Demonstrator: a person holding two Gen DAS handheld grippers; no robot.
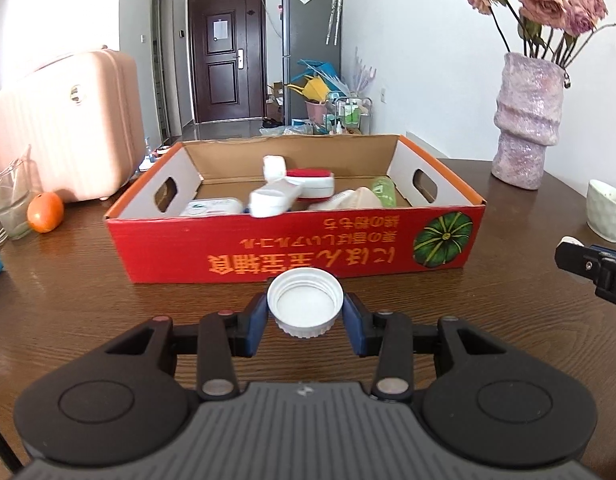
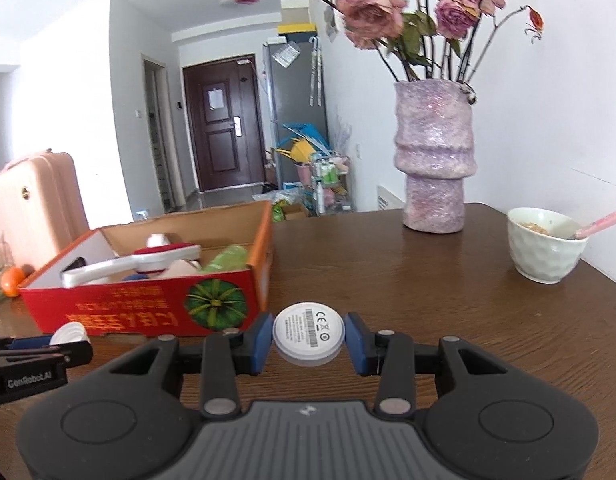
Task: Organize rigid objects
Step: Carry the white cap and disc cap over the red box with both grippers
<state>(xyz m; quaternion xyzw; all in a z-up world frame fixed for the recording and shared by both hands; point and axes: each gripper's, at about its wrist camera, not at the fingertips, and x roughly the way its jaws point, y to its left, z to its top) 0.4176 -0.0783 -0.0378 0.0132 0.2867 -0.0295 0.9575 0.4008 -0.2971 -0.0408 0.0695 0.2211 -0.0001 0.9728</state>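
Sitting at the far left of the left wrist view, a glass (image 1: 10, 200) and an orange (image 1: 45, 212) are resting on the brown table (image 1: 108, 280), with a pink suitcase (image 1: 64, 128) standing behind them. At centre frame, the red cardboard box (image 1: 292, 240) is lying open, holding several white containers, a red-and-white item and a green one. Below it, at lower centre, the left gripper (image 1: 305, 316) is clenching a white bottle cap (image 1: 305, 307) between its blue pads, open side facing up, just in front of the box wall. At the upper right, a pink vase (image 1: 526, 120) of dried roses is standing near a white bowl (image 1: 606, 216).

In the right wrist view, the right gripper (image 2: 308, 340) at lower centre is grasping a white round disc (image 2: 308, 334) with printed markings, beside the box's right corner.
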